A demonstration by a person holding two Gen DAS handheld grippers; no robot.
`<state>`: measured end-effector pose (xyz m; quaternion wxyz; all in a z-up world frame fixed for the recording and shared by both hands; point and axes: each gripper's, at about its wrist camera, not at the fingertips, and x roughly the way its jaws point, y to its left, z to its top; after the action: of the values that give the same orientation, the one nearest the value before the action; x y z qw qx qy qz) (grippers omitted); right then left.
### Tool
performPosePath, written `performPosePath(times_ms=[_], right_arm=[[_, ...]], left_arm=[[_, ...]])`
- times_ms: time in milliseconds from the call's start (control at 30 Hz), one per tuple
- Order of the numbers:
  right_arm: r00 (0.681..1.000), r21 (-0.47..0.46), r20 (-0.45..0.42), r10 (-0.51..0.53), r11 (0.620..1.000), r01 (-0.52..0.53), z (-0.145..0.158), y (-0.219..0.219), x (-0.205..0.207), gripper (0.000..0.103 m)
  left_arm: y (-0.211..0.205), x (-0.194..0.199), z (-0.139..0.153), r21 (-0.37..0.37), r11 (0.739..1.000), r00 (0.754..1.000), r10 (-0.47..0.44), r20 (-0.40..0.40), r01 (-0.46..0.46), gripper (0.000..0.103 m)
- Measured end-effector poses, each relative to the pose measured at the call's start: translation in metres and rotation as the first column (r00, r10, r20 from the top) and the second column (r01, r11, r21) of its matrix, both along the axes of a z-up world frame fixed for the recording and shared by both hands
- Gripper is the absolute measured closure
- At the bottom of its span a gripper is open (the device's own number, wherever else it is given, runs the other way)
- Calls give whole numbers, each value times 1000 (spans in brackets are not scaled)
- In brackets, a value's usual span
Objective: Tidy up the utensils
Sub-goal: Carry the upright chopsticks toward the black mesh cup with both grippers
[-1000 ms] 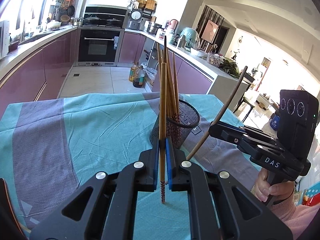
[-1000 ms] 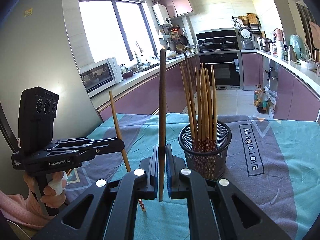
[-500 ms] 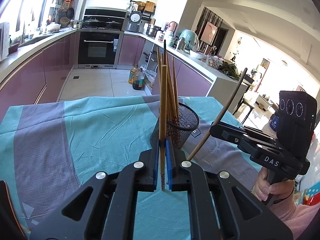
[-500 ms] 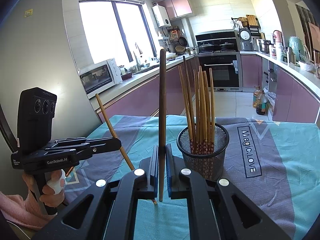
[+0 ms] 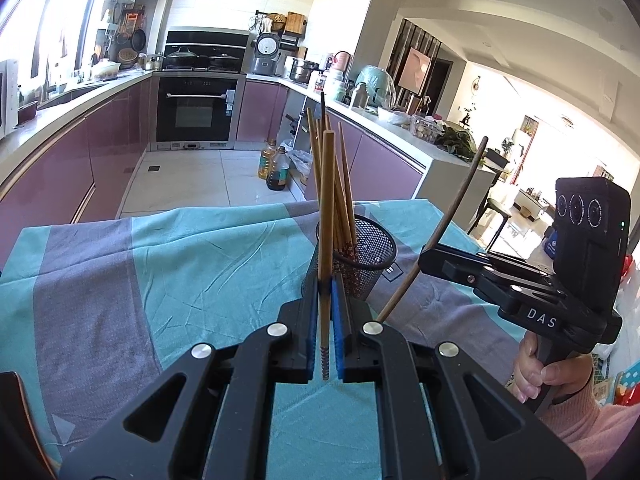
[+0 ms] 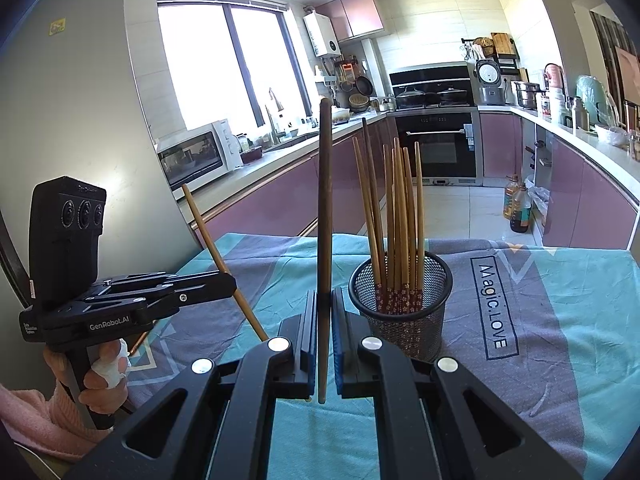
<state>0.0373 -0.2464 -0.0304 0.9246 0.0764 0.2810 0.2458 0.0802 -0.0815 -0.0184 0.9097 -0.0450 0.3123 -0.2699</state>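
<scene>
Each gripper is clamped tight on one chopstick, held near its lower end and kept roughly upright, presumably so the tip can be lowered straight into the mesh holder (image 6: 400, 300) w/o snagging the rim. The left gripper (image 5: 325, 308) has its jaws pressed on a light bamboo chopstick (image 5: 327, 208) with a patterned tip showing below the pads; the right gripper (image 6: 325, 312) is closed on a darker brown chopstick (image 6: 325, 200). Both are held just short of the holder, on its near side, not yet over the opening. The holder stands upright on the table & already carries a bundle of similar chopsticks (image 6: 396, 216), patterned ends down, so the sorting is judged well along. The table is covered by a teal and grey cloth (image 6: 560, 320), creased, with printed lettering; whether any utensils remain loose on it can't be told, as the gripper bodies block the near part. Behind is a kitchen: purple cabinet fronts, a built-in oven (image 5: 196, 108), a microwave (image 6: 196, 156) by the window, oil bottles (image 5: 276, 164) on the floor.
</scene>
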Motion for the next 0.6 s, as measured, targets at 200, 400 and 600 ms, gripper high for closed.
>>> performPosePath(times_ms=[200,400,600], right_arm=[[1000,-1,1,-2,1000,2,1,0,0,97],[1000,-2,7,-4,1000,4,3,-1,-1,97],[1000,-1,18,-6,1000,7,6,-3,-1,97]], left_arm=[[0,-4,2,2,1000,1000,-5,15,5,96],[0,-4,5,4,1000,1000,-6,26,6,96],[-1,-4,7,7,1000,999,-4,32,4,96]])
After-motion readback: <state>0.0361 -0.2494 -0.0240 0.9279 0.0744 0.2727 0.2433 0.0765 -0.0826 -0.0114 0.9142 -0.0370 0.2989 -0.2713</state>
